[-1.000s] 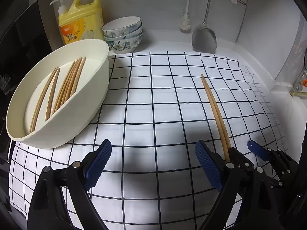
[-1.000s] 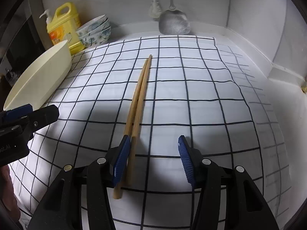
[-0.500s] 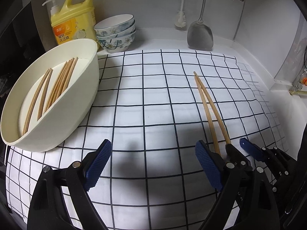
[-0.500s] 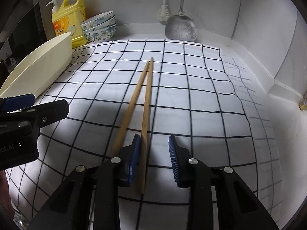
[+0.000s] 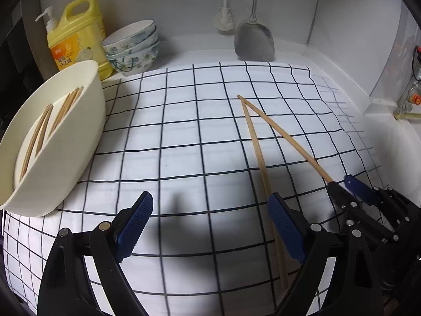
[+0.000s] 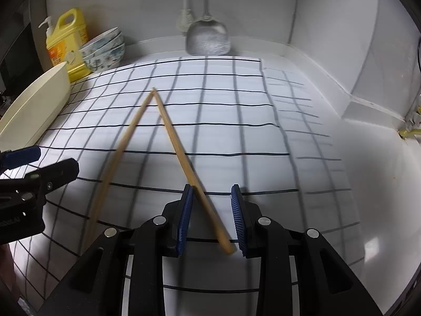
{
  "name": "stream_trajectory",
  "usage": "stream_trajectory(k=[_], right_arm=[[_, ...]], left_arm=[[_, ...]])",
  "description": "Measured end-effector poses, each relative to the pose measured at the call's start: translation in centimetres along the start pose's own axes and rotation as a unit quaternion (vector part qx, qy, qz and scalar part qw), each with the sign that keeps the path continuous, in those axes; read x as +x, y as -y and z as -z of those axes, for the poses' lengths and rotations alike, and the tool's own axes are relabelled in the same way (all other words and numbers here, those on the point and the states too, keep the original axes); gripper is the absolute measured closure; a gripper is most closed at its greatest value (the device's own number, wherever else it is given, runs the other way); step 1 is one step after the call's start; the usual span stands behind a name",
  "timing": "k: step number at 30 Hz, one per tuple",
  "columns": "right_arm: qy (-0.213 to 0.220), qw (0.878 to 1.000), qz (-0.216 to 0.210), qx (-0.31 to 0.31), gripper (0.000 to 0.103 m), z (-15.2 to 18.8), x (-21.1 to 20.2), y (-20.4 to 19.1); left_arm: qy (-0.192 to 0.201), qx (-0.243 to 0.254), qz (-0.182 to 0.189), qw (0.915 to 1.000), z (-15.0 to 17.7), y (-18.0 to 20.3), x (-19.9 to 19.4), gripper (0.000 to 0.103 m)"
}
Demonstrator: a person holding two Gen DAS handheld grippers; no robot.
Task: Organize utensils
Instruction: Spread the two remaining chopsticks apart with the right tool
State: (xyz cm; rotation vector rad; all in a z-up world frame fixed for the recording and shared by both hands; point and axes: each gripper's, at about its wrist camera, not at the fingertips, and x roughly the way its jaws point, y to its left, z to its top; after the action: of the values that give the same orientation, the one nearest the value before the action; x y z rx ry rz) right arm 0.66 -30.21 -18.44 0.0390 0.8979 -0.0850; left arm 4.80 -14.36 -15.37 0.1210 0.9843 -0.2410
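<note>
Checked cloth (image 5: 184, 137) covers the counter; a cream bowl (image 5: 65, 158) sits on its left edge with several chopsticks (image 5: 39, 134) inside. At the back left corner stand a yellow bottle (image 5: 76, 34) and stacked bowls (image 5: 134, 47). The left gripper (image 5: 210, 226) hovers with fingers wide. The right gripper (image 6: 211, 218) has narrowed fingers straddling one chopstick (image 6: 184, 158), not pinching it. The other chopstick (image 6: 115, 163) lies splayed leftward, their tips meeting.

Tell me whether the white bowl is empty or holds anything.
Not empty: the bowl holds several chopsticks lying inside it, seen in the left wrist view.
</note>
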Motion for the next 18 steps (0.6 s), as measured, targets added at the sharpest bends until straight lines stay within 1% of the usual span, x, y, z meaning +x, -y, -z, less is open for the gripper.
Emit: stream_trajectory(k=[3,8,14,15,18], right_arm=[[0.0,1.0,0.0,-0.001,0.074,0.0,0.0,0.9],[-0.002,1.0,-0.017,-0.013,0.074,-0.1,0.0,1.4],[0.0,0.999,-0.03,-0.04,0.073,-0.6,0.4,1.3],[0.0,0.998,-0.032,-0.046,0.073,-0.7,0.5,1.2],[0.001,0.998,-0.036,-0.056,0.073,-1.0,0.7,1.2]], left_arm=[[-0.005,-0.001,0.003,1.0,-0.2,0.9,0.5,0.015],[-0.008,0.004,0.009,0.9999,-0.4,2.3,1.1,0.015],[-0.013,0.009,0.001,0.9999,-0.3,3.3,2.0,0.016],[-0.014,0.01,0.0,0.9998,-0.2,3.3,2.1,0.017],[-0.025,0.012,-0.003,0.9996,0.1,3.4,2.7,0.026]])
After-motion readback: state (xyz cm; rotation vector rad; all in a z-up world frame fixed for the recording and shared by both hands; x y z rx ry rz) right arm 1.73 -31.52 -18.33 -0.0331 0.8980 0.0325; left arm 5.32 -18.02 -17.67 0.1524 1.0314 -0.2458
